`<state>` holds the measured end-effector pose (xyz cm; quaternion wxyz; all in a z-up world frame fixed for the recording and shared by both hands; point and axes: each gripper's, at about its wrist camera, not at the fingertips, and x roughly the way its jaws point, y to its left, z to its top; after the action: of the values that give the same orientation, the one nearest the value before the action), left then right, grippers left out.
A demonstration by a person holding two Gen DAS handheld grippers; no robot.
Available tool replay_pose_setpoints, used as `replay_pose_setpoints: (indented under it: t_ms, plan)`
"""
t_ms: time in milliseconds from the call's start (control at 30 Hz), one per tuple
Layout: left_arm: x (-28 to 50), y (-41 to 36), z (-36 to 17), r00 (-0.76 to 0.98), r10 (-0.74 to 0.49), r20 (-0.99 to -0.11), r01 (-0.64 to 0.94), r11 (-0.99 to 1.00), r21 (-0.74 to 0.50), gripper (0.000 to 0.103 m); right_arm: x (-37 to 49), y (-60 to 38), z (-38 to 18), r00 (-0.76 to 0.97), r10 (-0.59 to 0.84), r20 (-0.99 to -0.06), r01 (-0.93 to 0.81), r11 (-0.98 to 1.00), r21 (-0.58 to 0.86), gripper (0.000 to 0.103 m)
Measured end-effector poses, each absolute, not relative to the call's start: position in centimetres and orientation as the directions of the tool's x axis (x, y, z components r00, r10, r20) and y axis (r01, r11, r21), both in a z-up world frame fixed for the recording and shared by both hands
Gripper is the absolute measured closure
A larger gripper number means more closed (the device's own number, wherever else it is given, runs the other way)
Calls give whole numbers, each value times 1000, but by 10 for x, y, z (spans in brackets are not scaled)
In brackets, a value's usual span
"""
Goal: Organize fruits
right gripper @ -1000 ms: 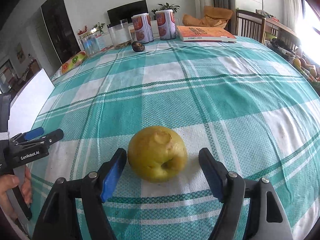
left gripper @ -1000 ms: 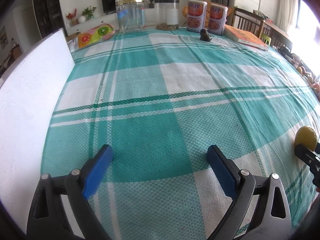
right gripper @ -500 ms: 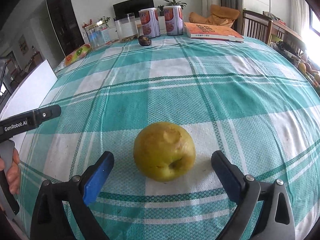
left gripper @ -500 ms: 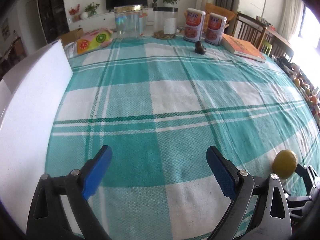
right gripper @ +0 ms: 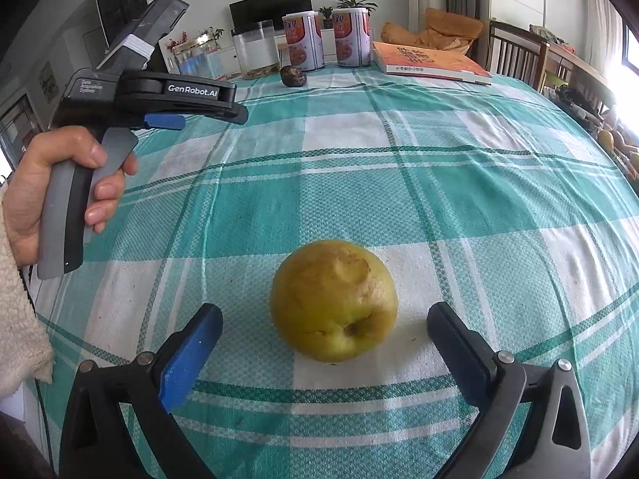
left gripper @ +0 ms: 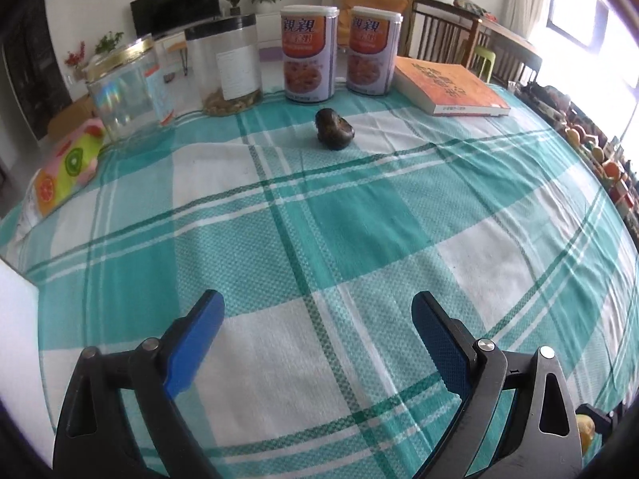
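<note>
A yellow-green apple [right gripper: 334, 300] with a dented top sits on the checked tablecloth, between the fingers of my open right gripper [right gripper: 324, 331], which do not touch it. A dark brown fruit [left gripper: 334, 129] lies far ahead near the cans; it also shows in the right wrist view [right gripper: 293, 76]. My left gripper [left gripper: 317, 325] is open and empty above the cloth, pointed toward the dark fruit. In the right wrist view the left gripper [right gripper: 207, 113] is held in a hand at the left. A sliver of the apple [left gripper: 585, 431] shows at the left wrist view's bottom right.
Two printed cans [left gripper: 308, 64], a clear jar [left gripper: 229, 68], a gold-lidded glass jar [left gripper: 127, 88] and an orange book [left gripper: 447, 86] stand along the far edge. A fruit-print pouch [left gripper: 68, 167] lies at the far left. A white board [left gripper: 16, 343] borders the left. More fruit [left gripper: 609, 167] sits beyond the right edge.
My left gripper has moved forward and turned right toward the cans and dark fruit. My right gripper stayed open around the apple, which has not moved.
</note>
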<state>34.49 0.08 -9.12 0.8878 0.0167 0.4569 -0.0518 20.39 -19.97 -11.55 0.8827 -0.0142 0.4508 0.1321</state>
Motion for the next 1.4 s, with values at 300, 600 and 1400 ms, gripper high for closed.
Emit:
replay_pose_setpoints:
  t_ms: [300,600,1400]
  plan:
    - [446,-23,-89,644,-23,-765,71,997,30,9,204,-197,-116,555,203,-807,-251,966,70,0]
    - [492,-32,-109,588,-24,-808,81,996,30,66,205,-193,-118,551,177,-815,-255,966,38,0]
    - [159,19,-80,563,-166,-810,31,983,-180,67,181,-282,-104,632,488,-602,-83,815,573,0]
